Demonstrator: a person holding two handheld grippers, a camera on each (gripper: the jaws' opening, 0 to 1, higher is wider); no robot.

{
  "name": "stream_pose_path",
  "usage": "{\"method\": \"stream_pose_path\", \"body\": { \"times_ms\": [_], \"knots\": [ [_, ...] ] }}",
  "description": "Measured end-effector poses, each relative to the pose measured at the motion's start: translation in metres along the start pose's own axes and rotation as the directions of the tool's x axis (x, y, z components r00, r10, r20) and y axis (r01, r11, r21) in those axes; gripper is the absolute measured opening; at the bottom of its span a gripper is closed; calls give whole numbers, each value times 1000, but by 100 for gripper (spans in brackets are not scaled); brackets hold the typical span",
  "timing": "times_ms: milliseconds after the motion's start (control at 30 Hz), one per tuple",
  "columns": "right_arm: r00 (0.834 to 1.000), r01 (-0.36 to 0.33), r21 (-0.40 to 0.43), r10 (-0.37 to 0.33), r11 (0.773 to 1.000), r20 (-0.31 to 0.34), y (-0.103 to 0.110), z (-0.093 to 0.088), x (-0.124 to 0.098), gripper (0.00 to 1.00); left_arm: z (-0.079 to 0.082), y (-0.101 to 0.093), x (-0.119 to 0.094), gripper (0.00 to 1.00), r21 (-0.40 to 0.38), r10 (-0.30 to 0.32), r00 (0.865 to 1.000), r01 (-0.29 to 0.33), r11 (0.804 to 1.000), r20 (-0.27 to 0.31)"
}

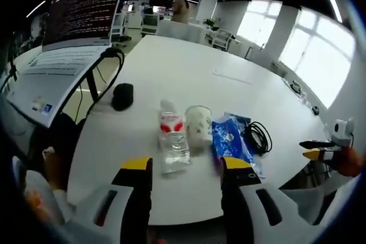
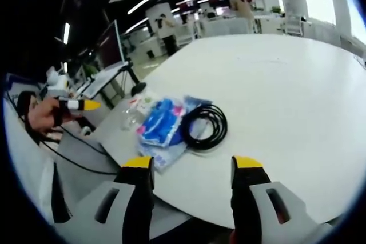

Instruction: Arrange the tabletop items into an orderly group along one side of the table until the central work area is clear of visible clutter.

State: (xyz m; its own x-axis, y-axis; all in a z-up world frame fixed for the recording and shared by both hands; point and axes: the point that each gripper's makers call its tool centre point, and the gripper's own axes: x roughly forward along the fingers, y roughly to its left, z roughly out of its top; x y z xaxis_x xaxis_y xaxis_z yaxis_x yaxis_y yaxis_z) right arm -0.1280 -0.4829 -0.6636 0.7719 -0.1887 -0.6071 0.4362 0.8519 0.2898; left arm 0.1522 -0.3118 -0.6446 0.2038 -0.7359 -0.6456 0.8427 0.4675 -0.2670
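Note:
Along the near edge of the white table (image 1: 189, 67) stand a clear water bottle (image 1: 173, 141) with a red label and a patterned paper cup (image 1: 198, 125). Next to them lie a blue packet (image 1: 229, 138) and a coiled black cable (image 1: 260, 137). My left gripper (image 1: 186, 167) is open just short of the bottle, with nothing between its jaws. A black mouse-like object (image 1: 122, 96) lies further left. My right gripper (image 2: 193, 164) is open, off the table edge before the blue packet (image 2: 163, 121) and the cable (image 2: 203, 125). The bottle (image 2: 130, 115) peeks out behind the packet.
A laptop (image 1: 74, 27) on a black stand overhangs the table's left side. The right gripper (image 1: 326, 150) shows at the right edge, and the left gripper (image 2: 77, 105) at the left, in a hand. People (image 2: 166, 32) stand among distant desks. The table (image 2: 286, 84) spreads wide beyond the items.

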Motion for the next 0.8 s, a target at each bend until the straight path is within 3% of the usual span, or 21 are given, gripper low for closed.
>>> {"method": "stream_pose_path", "body": {
  "times_ms": [433, 800],
  "knots": [
    [1000, -1, 11, 1, 1000, 0, -2, 0, 0, 52, 0, -1, 4, 45, -7, 9, 1000, -9, 1000, -25],
    [1000, -4, 11, 4, 1000, -7, -1, -1, 0, 51, 2, 8, 18, 44, -60, 23, 997, -28, 998, -73]
  ]
}}
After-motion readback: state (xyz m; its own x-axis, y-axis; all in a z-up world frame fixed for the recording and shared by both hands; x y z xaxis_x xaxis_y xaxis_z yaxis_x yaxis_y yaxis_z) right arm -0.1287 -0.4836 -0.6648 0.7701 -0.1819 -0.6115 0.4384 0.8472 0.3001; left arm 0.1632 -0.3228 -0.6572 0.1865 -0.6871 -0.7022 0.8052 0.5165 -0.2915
